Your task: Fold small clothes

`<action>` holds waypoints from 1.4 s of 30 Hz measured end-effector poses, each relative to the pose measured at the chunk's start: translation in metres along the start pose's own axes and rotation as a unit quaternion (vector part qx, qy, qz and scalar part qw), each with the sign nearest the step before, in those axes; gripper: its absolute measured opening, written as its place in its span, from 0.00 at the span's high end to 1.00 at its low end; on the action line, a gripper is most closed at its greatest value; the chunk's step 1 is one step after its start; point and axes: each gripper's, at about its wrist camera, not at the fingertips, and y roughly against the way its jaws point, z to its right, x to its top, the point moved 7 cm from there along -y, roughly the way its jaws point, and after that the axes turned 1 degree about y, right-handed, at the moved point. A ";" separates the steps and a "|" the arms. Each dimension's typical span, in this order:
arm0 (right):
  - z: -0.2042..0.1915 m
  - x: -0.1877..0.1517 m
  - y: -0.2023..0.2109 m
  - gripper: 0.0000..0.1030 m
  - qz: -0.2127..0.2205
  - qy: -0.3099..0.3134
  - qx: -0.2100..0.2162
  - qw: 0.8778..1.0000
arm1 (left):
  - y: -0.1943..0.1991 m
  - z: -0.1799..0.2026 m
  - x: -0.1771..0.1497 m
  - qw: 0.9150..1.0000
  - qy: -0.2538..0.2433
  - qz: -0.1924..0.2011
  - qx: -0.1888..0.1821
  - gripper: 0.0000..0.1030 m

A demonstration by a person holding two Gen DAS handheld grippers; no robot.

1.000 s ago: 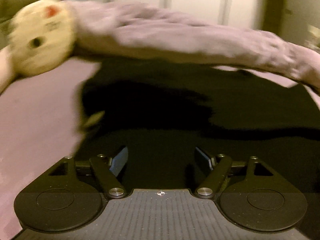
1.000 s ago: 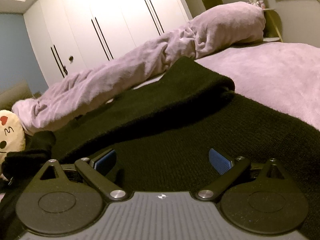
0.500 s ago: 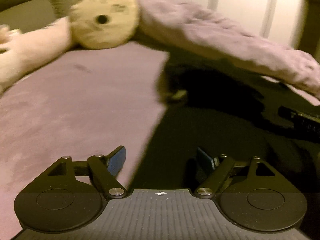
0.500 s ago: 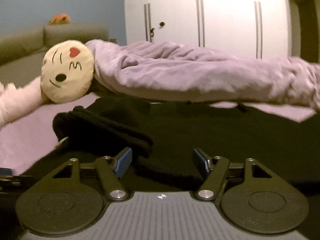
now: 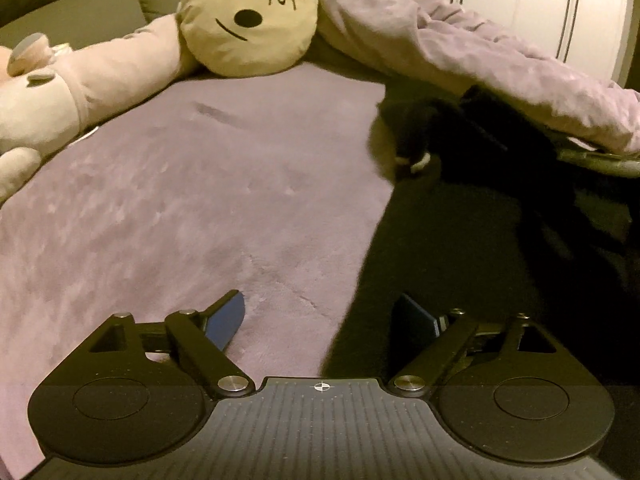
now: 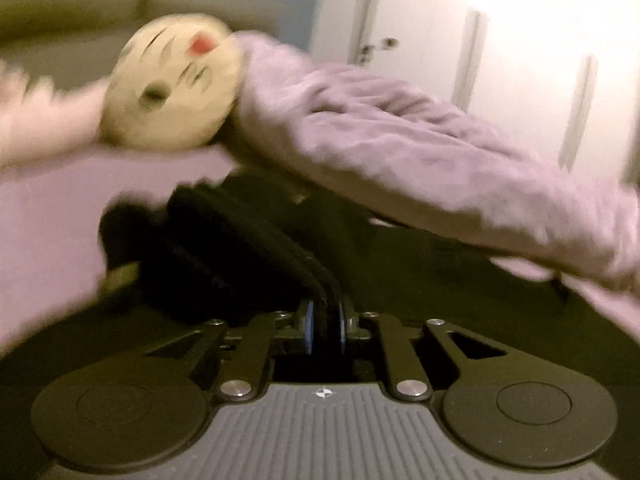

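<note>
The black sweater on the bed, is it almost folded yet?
Not yet. One sleeve already lies folded across the black sweater. The right hand-held gripper is shut on a bunched strip of it. The left hand-held gripper, jaws opening, holds nothing over the sweater's edge on the purple bedspread. Most folding looks left.

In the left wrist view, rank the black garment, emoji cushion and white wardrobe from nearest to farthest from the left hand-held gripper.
1. Black garment, right, its edge reaching between the open fingers of the left hand-held gripper.
2. Emoji cushion, far left-centre.
3. White wardrobe, background, top right.
</note>
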 end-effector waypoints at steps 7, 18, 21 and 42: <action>0.125 -0.017 0.064 0.89 0.090 -0.345 -0.036 0.934 | 0.000 0.023 0.029 0.999 -0.022 0.038 -0.021 0.13; 0.187 -0.077 0.065 0.67 0.045 -0.443 -0.063 0.893 | -0.084 0.090 0.068 0.993 -0.116 0.019 -0.008 0.15; 0.199 -0.077 0.066 0.57 0.052 -0.459 -0.064 0.885 | -0.092 0.090 0.072 0.994 -0.103 0.026 -0.009 0.15; 0.241 -0.075 0.091 0.90 0.066 -0.426 -0.099 0.897 | -0.103 0.089 0.088 0.999 -0.019 -0.016 -0.038 0.54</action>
